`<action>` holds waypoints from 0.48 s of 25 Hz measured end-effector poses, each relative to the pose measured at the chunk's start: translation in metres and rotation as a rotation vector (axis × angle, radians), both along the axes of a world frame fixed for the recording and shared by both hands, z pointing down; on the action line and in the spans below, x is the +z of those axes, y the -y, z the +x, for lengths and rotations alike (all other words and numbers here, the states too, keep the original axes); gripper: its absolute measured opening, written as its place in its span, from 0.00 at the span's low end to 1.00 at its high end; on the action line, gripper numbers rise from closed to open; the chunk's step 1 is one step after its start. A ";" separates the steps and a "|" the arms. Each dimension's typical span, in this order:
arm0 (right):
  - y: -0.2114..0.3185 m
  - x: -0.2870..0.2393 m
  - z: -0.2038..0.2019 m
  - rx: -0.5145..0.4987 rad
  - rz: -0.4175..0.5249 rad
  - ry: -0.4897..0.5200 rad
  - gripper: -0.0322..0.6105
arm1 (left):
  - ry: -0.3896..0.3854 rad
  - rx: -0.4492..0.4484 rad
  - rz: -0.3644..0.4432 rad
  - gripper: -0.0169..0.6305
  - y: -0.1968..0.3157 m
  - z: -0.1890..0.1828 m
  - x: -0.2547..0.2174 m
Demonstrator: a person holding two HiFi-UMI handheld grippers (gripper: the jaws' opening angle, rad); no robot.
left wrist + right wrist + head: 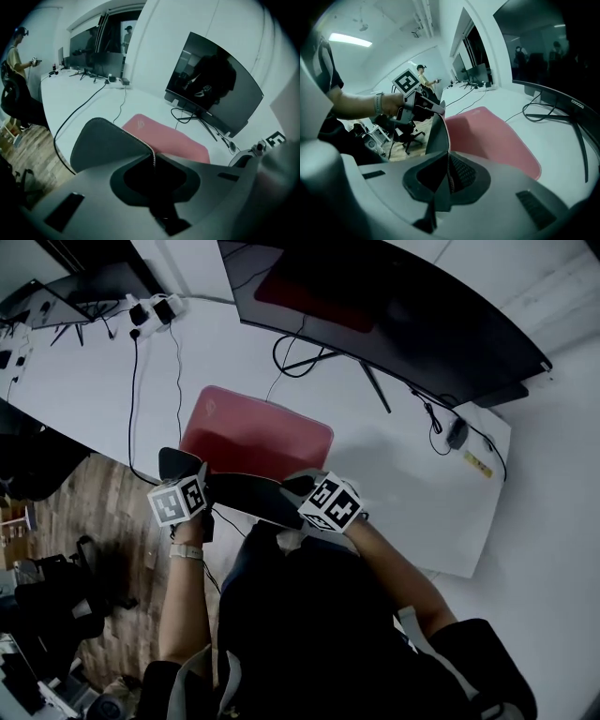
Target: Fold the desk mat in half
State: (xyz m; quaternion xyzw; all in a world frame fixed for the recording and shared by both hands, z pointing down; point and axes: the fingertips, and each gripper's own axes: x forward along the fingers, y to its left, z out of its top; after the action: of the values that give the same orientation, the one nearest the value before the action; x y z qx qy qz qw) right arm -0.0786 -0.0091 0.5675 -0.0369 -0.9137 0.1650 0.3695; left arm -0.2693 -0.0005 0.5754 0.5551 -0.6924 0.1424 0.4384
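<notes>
we hold the near edge of the desk mat (pixel 258 437) up off the white desk (pixel 394 474), one gripper at each near corner. the far part of the mat lies flat at the middle of the head view, red face up. the raised strip (pixel 248 495) turns its dark underside toward us.

the left gripper (pixel 153 159) has its jaws pressed together on the mat's stitched edge, which runs straight into the slot between them. the right gripper (pixel 446 173) is clamped on the opposite near corner, and the sheet stands on edge between its jaws. we judge that gripping both corners holds the lifted edge straight and level, so it can travel over the red face toward the far edge and the halves can meet squarely. the fold is only begun, since most of the mat lies flat.

a pale logo (pixel 140 123) sits at the mat's far left corner, but we cannot read it. the curved monitor (pixel 394 306) fills the upper right of the head view. its bezel carries the word "coocaa" (pixel 577 104), legible at the right of the right gripper view. a mouse (pixel 457 432) rests beside the monitor's right end, well clear of the mat.
</notes>
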 end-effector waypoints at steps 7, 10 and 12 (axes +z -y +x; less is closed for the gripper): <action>0.039 0.004 0.001 0.109 0.063 -0.055 0.09 | -0.032 0.115 -0.022 0.09 0.048 0.003 0.014; 0.051 0.008 0.005 0.150 0.077 -0.081 0.09 | -0.027 0.163 -0.032 0.09 0.065 0.008 0.019; 0.058 0.012 0.008 0.177 0.084 -0.101 0.09 | -0.025 0.190 -0.036 0.09 0.075 0.011 0.022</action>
State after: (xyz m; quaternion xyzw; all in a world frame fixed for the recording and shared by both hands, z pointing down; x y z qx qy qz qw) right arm -0.0707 -0.0672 0.5795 0.0676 -0.8998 0.1602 0.4002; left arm -0.2585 -0.0751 0.5977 0.6121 -0.6284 0.1888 0.4414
